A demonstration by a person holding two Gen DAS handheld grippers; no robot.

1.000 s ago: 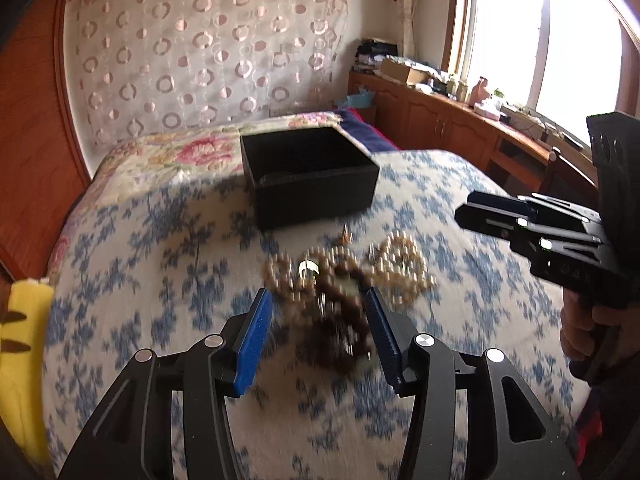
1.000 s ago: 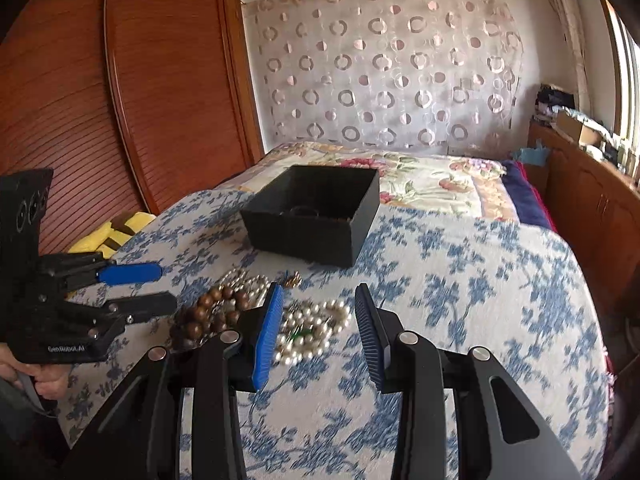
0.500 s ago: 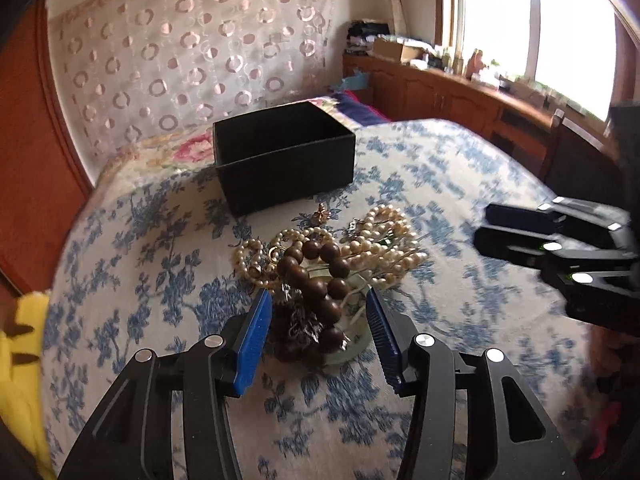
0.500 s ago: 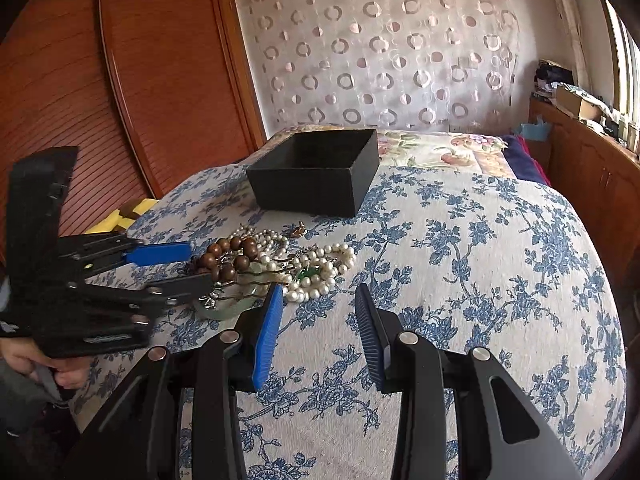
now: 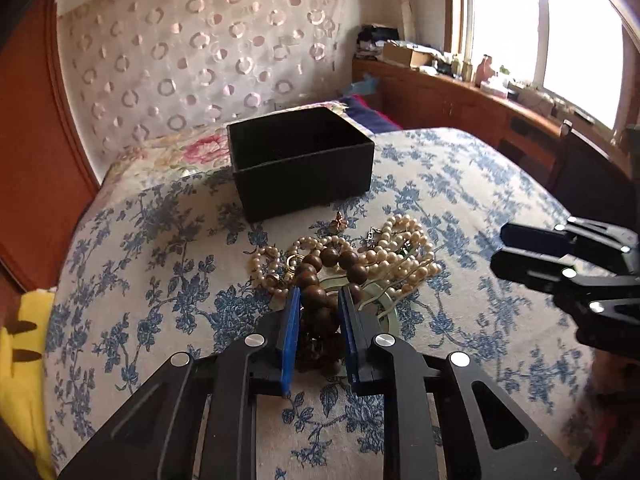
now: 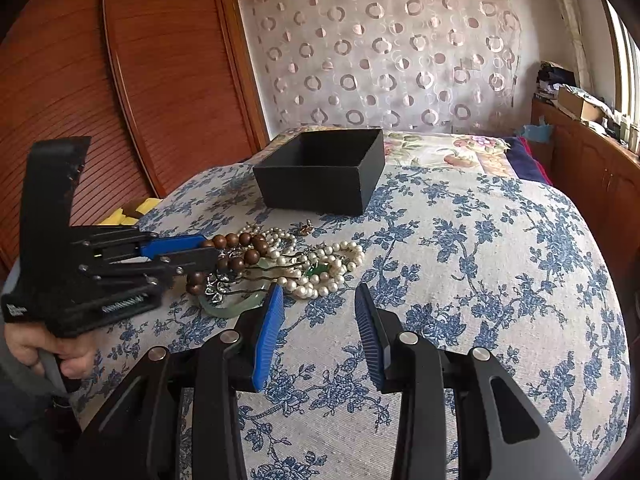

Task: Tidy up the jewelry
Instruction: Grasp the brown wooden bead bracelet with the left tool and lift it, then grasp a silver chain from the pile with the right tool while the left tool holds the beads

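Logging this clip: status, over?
Left gripper closing on brown bead bracelet. Right gripper open, empty. Black box empty. Pearls tangled alongside.

1. We see a cloth with blue flowers (image 6: 500, 264) spread over the whole work surface.
2. Behind it hangs a sheer curtain with a ring pattern (image 6: 384, 52), covering the far wall.
3. A quilt with pink flowers (image 5: 188, 152) lies past the blue cloth, at the curtain's foot.
4. Reddish wooden panels (image 6: 120, 60) with fine horizontal ribs line the left side of the room.
5. A yellow object (image 5: 24, 344) shows at the cloth's left edge; we cannot tell what it is.
6. A bright window (image 5: 560, 36) stands above a wooden cabinet (image 5: 460, 104) crowded with small items, among them a cardboard box (image 5: 404, 54).
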